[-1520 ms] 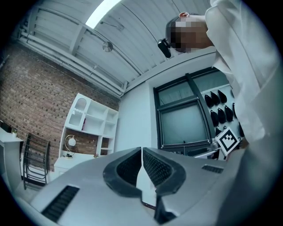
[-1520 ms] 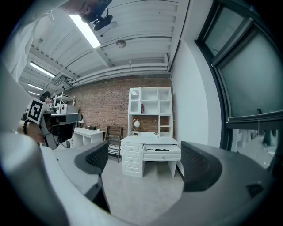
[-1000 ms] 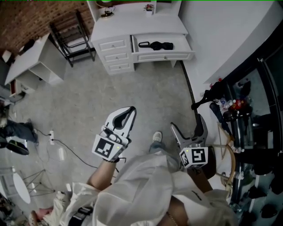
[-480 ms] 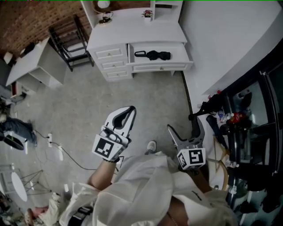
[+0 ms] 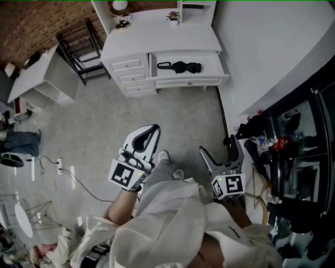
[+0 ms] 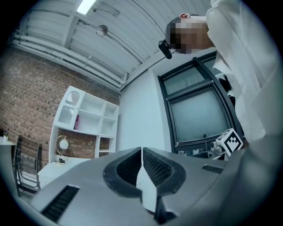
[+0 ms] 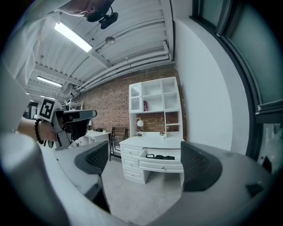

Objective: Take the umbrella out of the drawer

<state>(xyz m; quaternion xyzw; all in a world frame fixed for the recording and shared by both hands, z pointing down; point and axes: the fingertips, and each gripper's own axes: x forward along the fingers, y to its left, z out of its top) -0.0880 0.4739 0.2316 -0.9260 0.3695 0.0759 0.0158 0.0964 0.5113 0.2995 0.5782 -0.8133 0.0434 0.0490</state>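
Across the room, at the white desk (image 5: 162, 36), I see the black folded umbrella (image 5: 180, 67) lying inside the open drawer (image 5: 189, 80), well apart from both tools. My left gripper (image 5: 155, 130) has its jaws pressed together on nothing; my right gripper (image 5: 217, 146) holds them spread wide, empty. Possibly a small plant (image 5: 172, 15) stands on the desktop, too tiny to confirm.

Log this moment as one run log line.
stage: pre-grasp | umbrella: lying in open drawer | left gripper: shut, empty | right gripper: open, empty | both well short of desk
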